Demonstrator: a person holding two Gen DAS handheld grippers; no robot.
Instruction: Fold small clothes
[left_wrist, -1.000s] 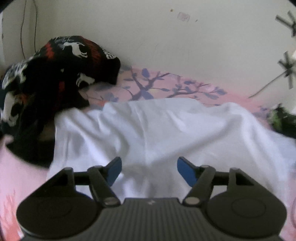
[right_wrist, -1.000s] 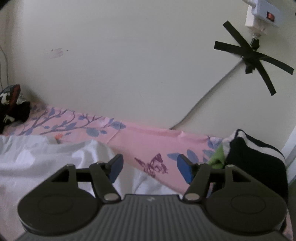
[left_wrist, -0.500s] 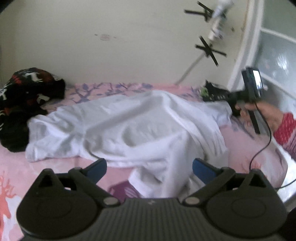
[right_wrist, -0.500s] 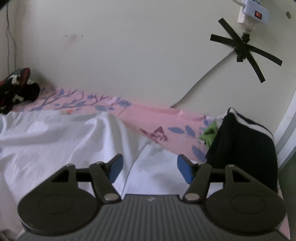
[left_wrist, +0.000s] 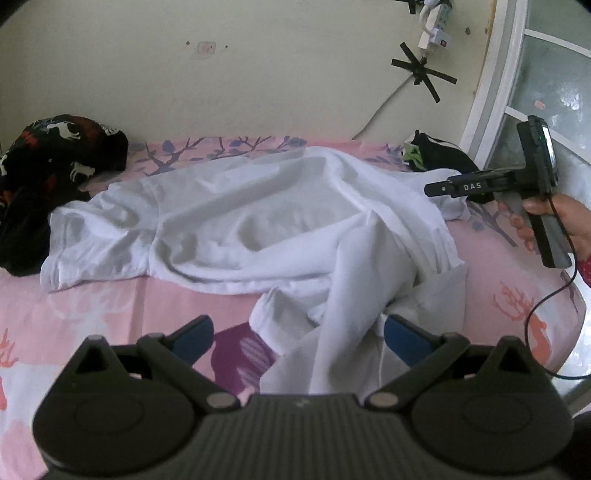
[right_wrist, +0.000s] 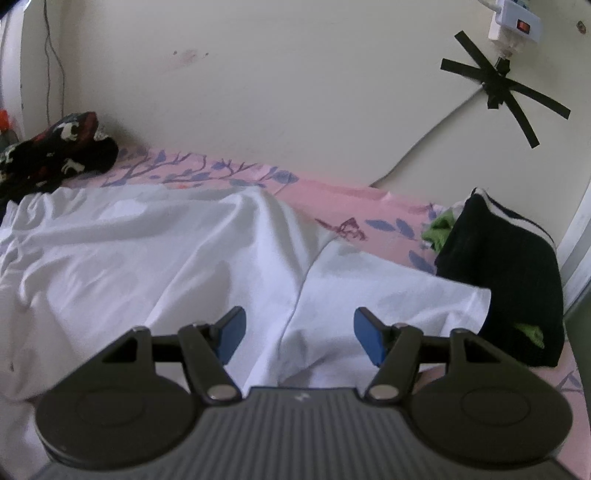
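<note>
White shirt: the white shirt (left_wrist: 258, 221) lies spread but rumpled across the pink bedsheet (left_wrist: 92, 317), its near edge bunched into a ridge that runs toward my left gripper (left_wrist: 295, 334).
Fold state: I judge the folding barely begun; no clean crease or squared edge shows, and the sleeve on the shirt's left end lies loose and flat.
Left jaws: spread wide with nothing between the pads, though the shirt's bunched near edge rises into the gap without being pinched.
Right jaws: my right gripper (right_wrist: 297, 334) is parted too, poised just above the shirt's right sleeve, clamping nothing.
Right hand: seen from the left wrist camera, my right hand (left_wrist: 554, 218) holds its tool at the shirt's far right end, near the window frame (left_wrist: 491, 92).
Left to do: smooth the shirt, bring sleeves and sides in, then fold it over; that is my reading, not something shown.
Beside the shirt: a black patterned garment (left_wrist: 48, 162) sits heaped just past its left end, and a dark striped garment (right_wrist: 506, 280) touches or nearly touches the right sleeve; the blur there keeps me from telling which.
Behind the shirt: the wall (right_wrist: 295, 92), with a taped cable (right_wrist: 495, 88).
</note>
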